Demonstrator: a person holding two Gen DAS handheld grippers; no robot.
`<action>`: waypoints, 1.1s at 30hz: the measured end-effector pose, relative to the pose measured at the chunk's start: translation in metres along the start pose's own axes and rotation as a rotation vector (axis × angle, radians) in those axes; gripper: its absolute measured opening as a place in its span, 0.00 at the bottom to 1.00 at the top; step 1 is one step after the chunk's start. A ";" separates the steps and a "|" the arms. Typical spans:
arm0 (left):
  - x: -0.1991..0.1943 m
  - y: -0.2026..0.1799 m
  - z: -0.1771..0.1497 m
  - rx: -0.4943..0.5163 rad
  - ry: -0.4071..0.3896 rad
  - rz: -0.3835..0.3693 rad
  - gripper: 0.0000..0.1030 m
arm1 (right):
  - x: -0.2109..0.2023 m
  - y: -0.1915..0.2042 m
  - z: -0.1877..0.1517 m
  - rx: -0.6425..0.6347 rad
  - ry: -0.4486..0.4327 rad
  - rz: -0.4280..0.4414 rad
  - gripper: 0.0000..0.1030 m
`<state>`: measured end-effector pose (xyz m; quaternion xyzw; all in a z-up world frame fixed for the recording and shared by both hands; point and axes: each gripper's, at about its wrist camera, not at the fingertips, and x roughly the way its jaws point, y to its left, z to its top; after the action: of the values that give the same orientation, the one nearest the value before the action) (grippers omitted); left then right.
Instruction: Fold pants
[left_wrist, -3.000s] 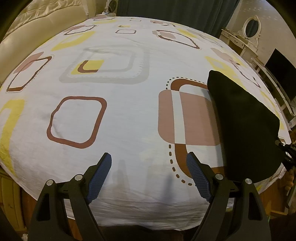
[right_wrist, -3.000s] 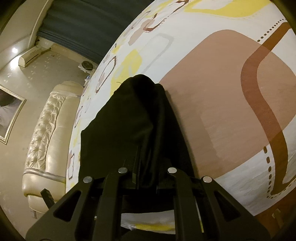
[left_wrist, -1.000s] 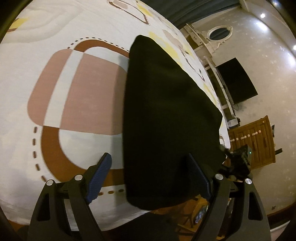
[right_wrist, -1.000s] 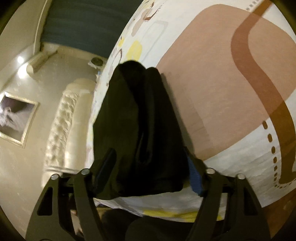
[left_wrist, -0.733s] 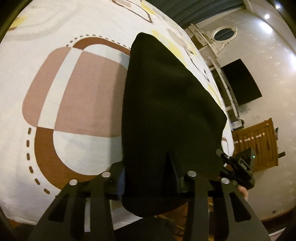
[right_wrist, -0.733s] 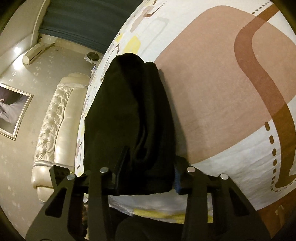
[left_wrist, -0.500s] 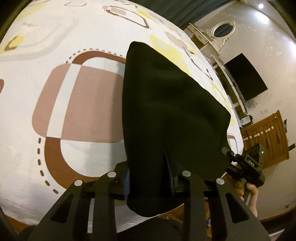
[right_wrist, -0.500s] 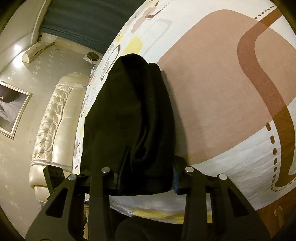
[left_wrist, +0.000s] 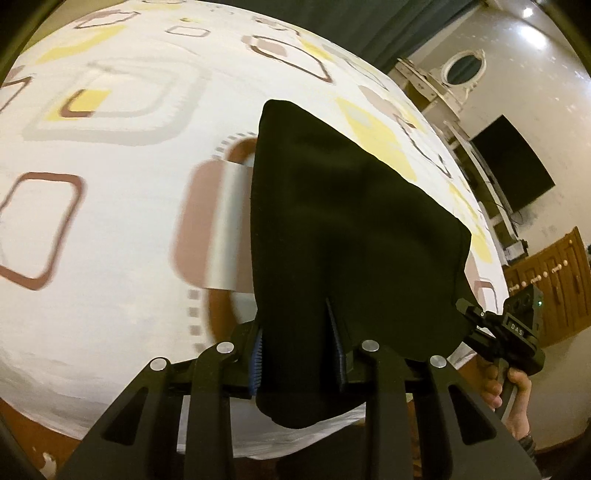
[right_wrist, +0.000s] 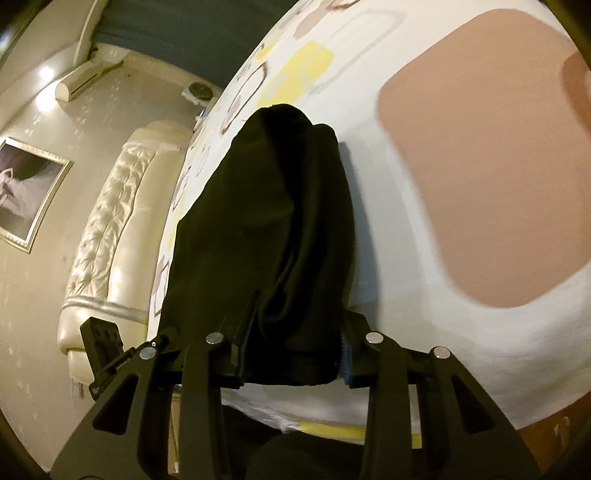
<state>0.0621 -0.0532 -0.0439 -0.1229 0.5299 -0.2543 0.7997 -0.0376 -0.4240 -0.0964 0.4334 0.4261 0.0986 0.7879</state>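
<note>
Both of my tongs have just been closing: left tongs (left_wrist: 297, 347) and right tongs (right_wrist: 291, 349) each pinch the black pants' (left_wrist: 343, 229) near edge on the bed (left_wrist: 122, 229).

Both claws (left_wrist: 295, 350) (right_wrist: 293, 354) clamped (jaws narrow)

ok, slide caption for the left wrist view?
Left gripper clamped on the near edge of black pants over a patterned bedsheet.

I can read only one marking: the letters "DAS" on a small label on the right gripper (left_wrist: 517, 332), seen from my left wrist camera. Nothing legible shows in the right wrist view.
</note>
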 end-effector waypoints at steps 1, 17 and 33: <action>-0.003 0.004 0.000 -0.004 -0.003 0.006 0.29 | 0.006 0.004 -0.001 -0.007 0.009 0.003 0.33; -0.023 0.044 -0.009 -0.012 -0.042 0.085 0.30 | 0.045 0.034 -0.013 -0.034 0.074 0.050 0.33; -0.026 0.056 -0.006 -0.016 -0.048 0.010 0.62 | 0.039 0.029 -0.009 0.013 0.079 0.119 0.48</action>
<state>0.0638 0.0077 -0.0523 -0.1327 0.5131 -0.2427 0.8126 -0.0144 -0.3809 -0.0995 0.4588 0.4311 0.1597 0.7604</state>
